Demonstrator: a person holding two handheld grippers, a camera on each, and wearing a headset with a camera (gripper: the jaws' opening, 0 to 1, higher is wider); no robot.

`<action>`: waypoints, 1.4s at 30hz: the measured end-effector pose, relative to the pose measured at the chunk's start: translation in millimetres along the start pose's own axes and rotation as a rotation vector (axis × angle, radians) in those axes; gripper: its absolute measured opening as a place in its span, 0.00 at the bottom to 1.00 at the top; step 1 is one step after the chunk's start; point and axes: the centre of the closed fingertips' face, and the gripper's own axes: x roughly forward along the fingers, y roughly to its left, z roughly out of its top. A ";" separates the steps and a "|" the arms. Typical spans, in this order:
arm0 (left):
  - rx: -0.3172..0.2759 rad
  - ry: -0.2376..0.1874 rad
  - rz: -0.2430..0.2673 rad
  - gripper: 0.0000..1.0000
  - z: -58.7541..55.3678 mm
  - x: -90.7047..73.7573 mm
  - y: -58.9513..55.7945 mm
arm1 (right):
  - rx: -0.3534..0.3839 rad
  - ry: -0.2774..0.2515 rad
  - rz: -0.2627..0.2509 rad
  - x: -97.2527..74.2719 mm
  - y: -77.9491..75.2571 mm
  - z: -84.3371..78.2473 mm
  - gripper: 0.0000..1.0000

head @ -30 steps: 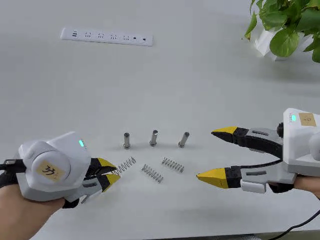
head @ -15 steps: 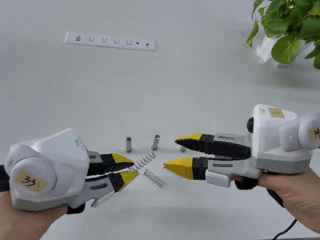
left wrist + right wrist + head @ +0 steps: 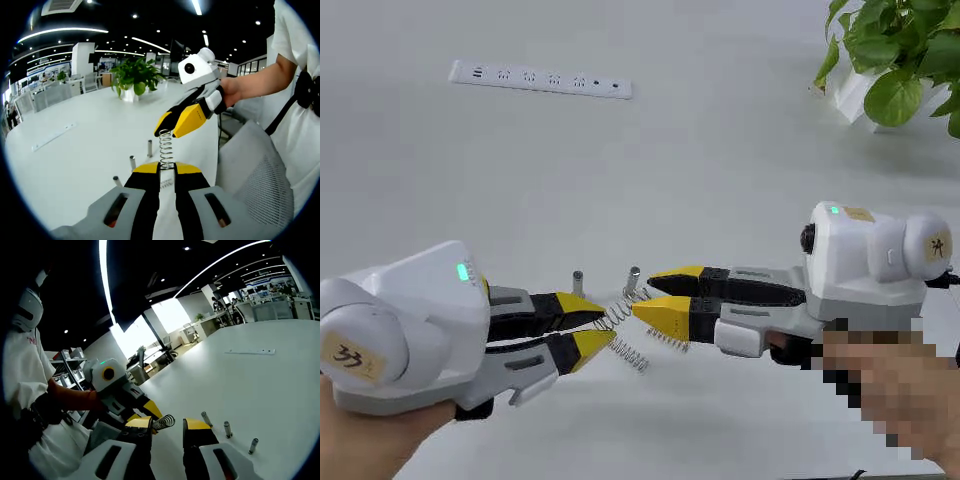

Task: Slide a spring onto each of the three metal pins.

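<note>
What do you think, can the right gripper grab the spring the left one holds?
Probably yes. The spring sticks out from the shut left gripper, and its free end sits between the jaws of the open right gripper, with nothing in the way.

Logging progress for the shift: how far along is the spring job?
Done: nothing; all three pins bare. In hand: left gripper pinches one spring, raised, open right gripper at its free end. Left: two springs on the table, every pin.
</note>
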 end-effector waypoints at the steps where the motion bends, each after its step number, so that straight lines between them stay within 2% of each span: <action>1: -0.002 -0.003 0.001 0.07 0.7 -0.1 0.3 | 0.004 -0.002 0.005 -0.2 0.8 0.2 0.18; 6: -0.003 -0.019 -0.009 0.07 5.1 0.3 -1.4 | 0.025 -0.013 0.015 0.2 2.4 0.9 0.15; 10: -0.005 -0.021 -0.013 0.07 5.4 1.4 -1.7 | 0.021 -0.014 0.024 -0.1 4.3 1.6 0.09; 17: -0.010 -0.020 -0.018 0.07 4.9 2.7 -2.5 | 0.018 -0.016 0.030 0.5 7.5 3.3 0.07; 19: -0.011 -0.017 -0.021 0.07 3.9 3.0 -3.2 | -0.017 0.001 0.026 1.3 9.2 3.0 0.07; 22: -0.017 -0.019 -0.024 0.07 3.4 3.1 -3.6 | -0.027 0.003 0.031 2.7 14.1 5.7 0.07; 42: -0.018 -0.008 -0.039 0.07 -1.2 4.2 -8.5 | -0.210 0.108 0.046 9.6 28.5 2.6 0.07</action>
